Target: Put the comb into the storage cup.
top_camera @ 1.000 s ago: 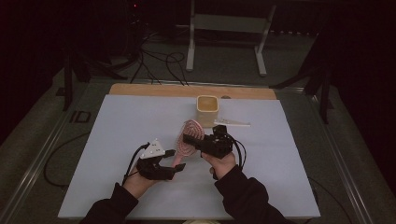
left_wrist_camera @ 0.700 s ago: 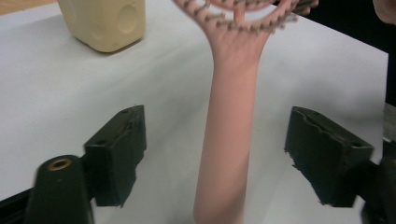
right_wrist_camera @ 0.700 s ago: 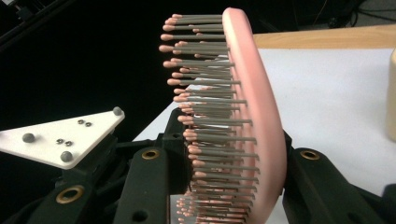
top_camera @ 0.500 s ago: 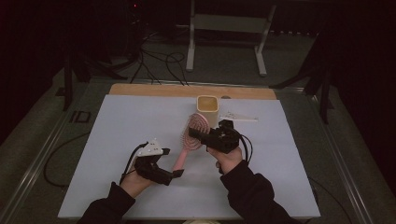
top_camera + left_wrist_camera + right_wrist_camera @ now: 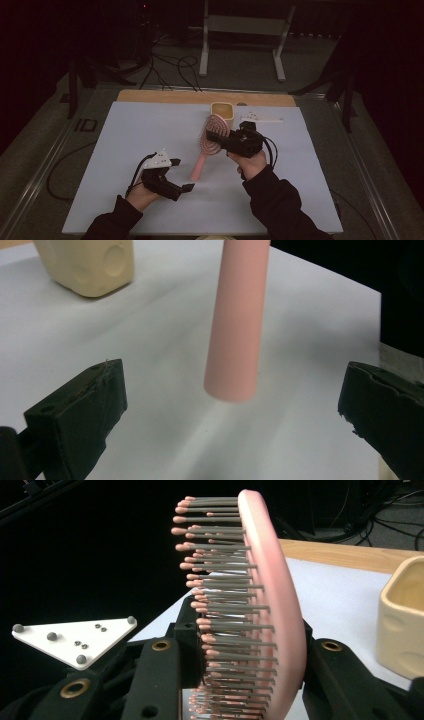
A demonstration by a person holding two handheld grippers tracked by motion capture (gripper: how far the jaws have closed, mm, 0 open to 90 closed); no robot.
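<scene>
A pink hairbrush [image 5: 210,142] hangs above the white table [image 5: 125,135], held by its oval head with the handle slanting down toward the person. The right gripper [image 5: 216,135] is clamped across that head — in the right gripper view its black jaws press the pink back on one side and the rows of grey, pink-tipped bristles [image 5: 225,610] on the other. The left gripper [image 5: 185,188] rests low near the handle's free end, and its jaws have just been opening; in the left gripper view they stand wide apart with the round pink handle [image 5: 237,325] between them, touched by neither pad.

The brush looks light and rigid, a hard plastic body with springy bristles that give under pressure, so a hold on the head may shift. The smooth, slim handle seems the surer place to grasp, though it could slip or roll.

Just beyond the brush head stands a small cream square cup [image 5: 222,113], near the table's wooden far edge [image 5: 165,96].
</scene>
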